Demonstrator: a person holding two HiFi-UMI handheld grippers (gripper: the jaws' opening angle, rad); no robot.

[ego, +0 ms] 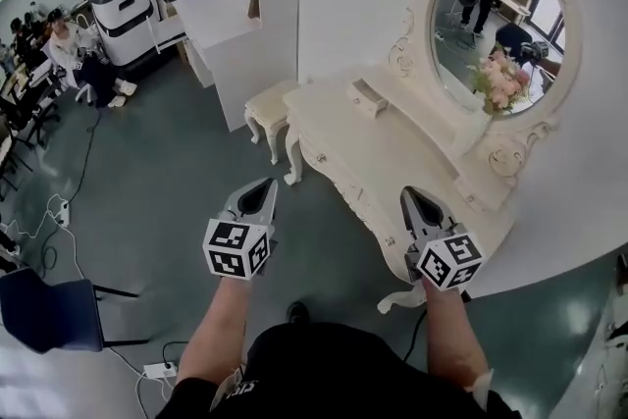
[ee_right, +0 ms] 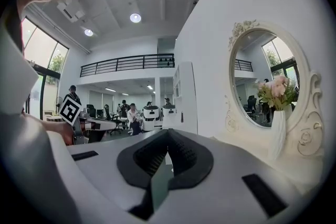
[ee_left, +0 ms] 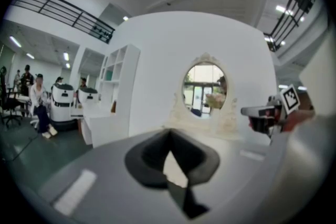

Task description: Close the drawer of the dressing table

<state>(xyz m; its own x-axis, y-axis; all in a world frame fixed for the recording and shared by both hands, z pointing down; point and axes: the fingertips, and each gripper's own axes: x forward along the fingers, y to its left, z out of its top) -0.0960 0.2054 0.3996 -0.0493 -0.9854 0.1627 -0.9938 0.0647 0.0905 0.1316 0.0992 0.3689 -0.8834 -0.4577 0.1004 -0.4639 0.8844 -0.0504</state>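
Left gripper point(ego: 266, 185), right gripper point(ego: 410, 196): fingers pressed together, empty, both well short of drawer point(ego: 367, 97). We risk off-centre shove jamming it.

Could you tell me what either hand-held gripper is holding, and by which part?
Nothing: the left hand-held gripper and the right hand-held gripper are both shut and empty.

table point(ego: 392, 152), front: seen steeply from above; cannot tell whether a front drawer stands out; right front corner hidden behind right hand-held gripper point(ego: 412, 201)
small top drawer point(ego: 368, 96): too small to judge whether it is flush or pulled out
stool point(ego: 270, 106): far side behind table
table base, left gripper view: covered by body of left hand-held gripper point(ee_left: 169, 136); rest blurred
vase point(ee_right: 277, 134): foot hidden by hand-held gripper body
chair point(ego: 44, 309): cut by left edge
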